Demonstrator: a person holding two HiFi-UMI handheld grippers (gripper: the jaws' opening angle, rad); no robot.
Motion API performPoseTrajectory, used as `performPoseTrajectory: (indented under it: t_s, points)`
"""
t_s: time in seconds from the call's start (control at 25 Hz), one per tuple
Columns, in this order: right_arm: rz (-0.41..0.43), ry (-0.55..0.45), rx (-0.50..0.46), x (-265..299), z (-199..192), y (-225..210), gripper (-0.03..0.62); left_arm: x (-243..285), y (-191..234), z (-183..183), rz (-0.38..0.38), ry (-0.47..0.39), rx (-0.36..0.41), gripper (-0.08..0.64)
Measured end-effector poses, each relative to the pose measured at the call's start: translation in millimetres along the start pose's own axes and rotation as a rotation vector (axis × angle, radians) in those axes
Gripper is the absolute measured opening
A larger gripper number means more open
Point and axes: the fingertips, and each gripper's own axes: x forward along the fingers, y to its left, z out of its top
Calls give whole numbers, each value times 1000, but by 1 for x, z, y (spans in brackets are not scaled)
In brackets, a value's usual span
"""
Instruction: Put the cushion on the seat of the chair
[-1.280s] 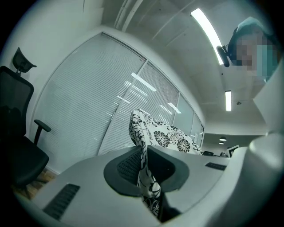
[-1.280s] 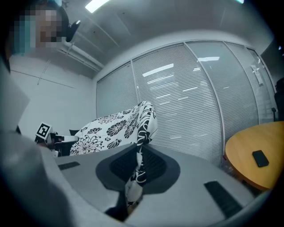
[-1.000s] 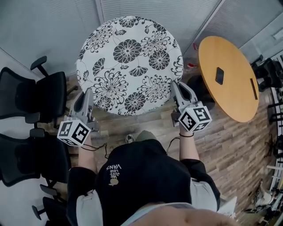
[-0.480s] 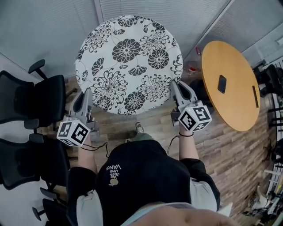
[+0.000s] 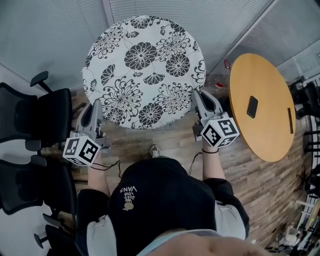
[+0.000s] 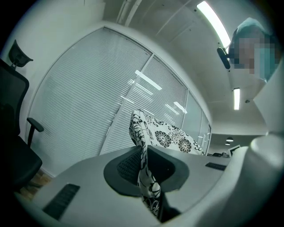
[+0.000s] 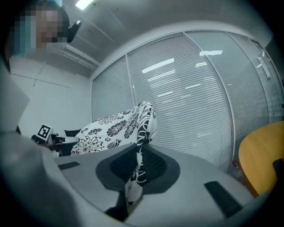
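Observation:
A round white cushion (image 5: 143, 70) with black flowers hangs flat in the air above the wooden floor, held at two edges. My left gripper (image 5: 93, 117) is shut on its near left edge, and the fabric (image 6: 144, 170) runs pinched between the jaws. My right gripper (image 5: 200, 102) is shut on the near right edge, with the cloth (image 7: 137, 166) clamped the same way. Black office chairs (image 5: 37, 117) stand at the left, beside my left gripper. In the left gripper view one chair (image 6: 13, 133) shows at the far left.
A round wooden table (image 5: 262, 107) with a dark phone (image 5: 252, 106) stands at the right, close to my right gripper. Glass walls with blinds (image 5: 150, 10) run along the far side. More chairs (image 5: 30, 185) stand at the lower left.
The cushion and both grippers have drifted slightly left and away from the round table, which shows further right in both views. Both holds are unchanged.

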Motion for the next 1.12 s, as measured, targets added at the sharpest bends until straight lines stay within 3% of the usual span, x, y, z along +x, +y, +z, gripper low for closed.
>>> performPoseTrajectory:
  t_s: [1.12]
  points:
    - [12, -1, 3, 2, 0, 0, 32, -2, -7, 3, 1, -7, 15, 37]
